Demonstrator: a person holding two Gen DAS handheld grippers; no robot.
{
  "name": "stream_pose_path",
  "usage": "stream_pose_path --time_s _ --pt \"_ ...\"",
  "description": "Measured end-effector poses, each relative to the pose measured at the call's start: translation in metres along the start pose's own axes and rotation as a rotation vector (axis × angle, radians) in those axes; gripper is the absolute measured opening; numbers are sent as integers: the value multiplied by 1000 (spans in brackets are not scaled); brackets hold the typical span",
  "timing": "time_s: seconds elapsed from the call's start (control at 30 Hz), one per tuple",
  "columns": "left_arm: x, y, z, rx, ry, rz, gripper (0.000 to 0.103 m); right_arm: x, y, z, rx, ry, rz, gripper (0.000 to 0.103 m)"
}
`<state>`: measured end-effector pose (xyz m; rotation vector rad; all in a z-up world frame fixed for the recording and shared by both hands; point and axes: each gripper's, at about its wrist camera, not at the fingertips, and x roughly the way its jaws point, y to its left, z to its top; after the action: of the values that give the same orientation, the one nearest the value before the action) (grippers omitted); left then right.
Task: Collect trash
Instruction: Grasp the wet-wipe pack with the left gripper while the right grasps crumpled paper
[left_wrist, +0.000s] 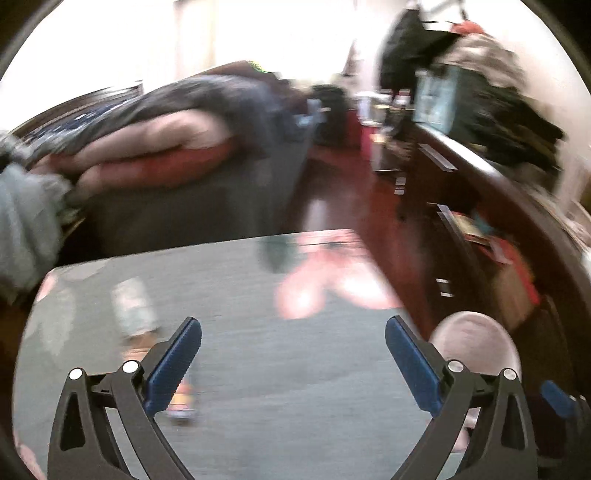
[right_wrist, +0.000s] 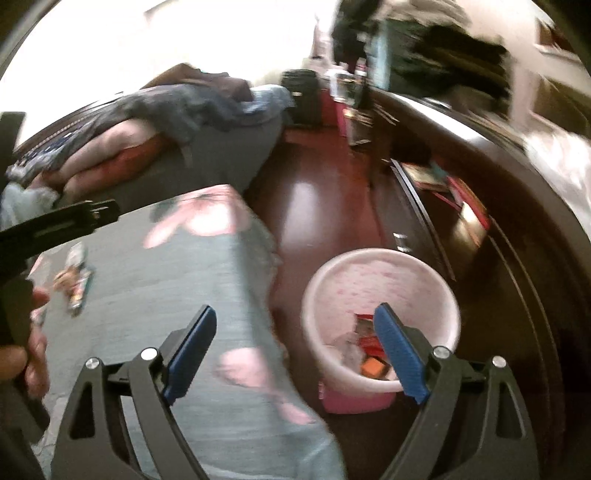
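Pink bin (right_wrist: 380, 291) on floor, scraps inside.
Your left tool (left_wrist: 293, 354) and right tool (right_wrist: 295, 347) both gape wide, empty; wrapper (right_wrist: 75, 280) on desk (right_wrist: 166, 280).

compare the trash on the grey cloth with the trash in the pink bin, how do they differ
The wrappers lie spread flat on the grey cloth, in the open; the bin trash sits heaped in the bottom of the pink bin. The wrappers look pale and long, the bin trash red and orange. Both are blurred packaging scraps.

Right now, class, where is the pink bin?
In the right wrist view, the pink bin stands on the dark floor, right of the grey cloth-covered table, with trash already inside.
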<state>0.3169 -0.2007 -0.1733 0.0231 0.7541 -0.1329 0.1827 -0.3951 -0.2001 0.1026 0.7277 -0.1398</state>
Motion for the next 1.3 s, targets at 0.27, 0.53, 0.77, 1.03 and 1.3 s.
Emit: stream_pose_path --time_s 0.27,0.53,0.77,1.03,1.3 --pt "37 104 16 -205 59 130 99 -1 88 4 -155 -1 89 90" --pt "102 147 17 -279 186 202 99 13 145 8 -255 5 142 90" --pt "120 149 10 -265 223 228 89 25 164 13 -279 23 155 90" --pt "112 156 9 -238 198 222 44 28 180 18 -283 41 167 90" --pt "62 201 5 -297 120 218 43 40 219 23 -292 73 220 90"
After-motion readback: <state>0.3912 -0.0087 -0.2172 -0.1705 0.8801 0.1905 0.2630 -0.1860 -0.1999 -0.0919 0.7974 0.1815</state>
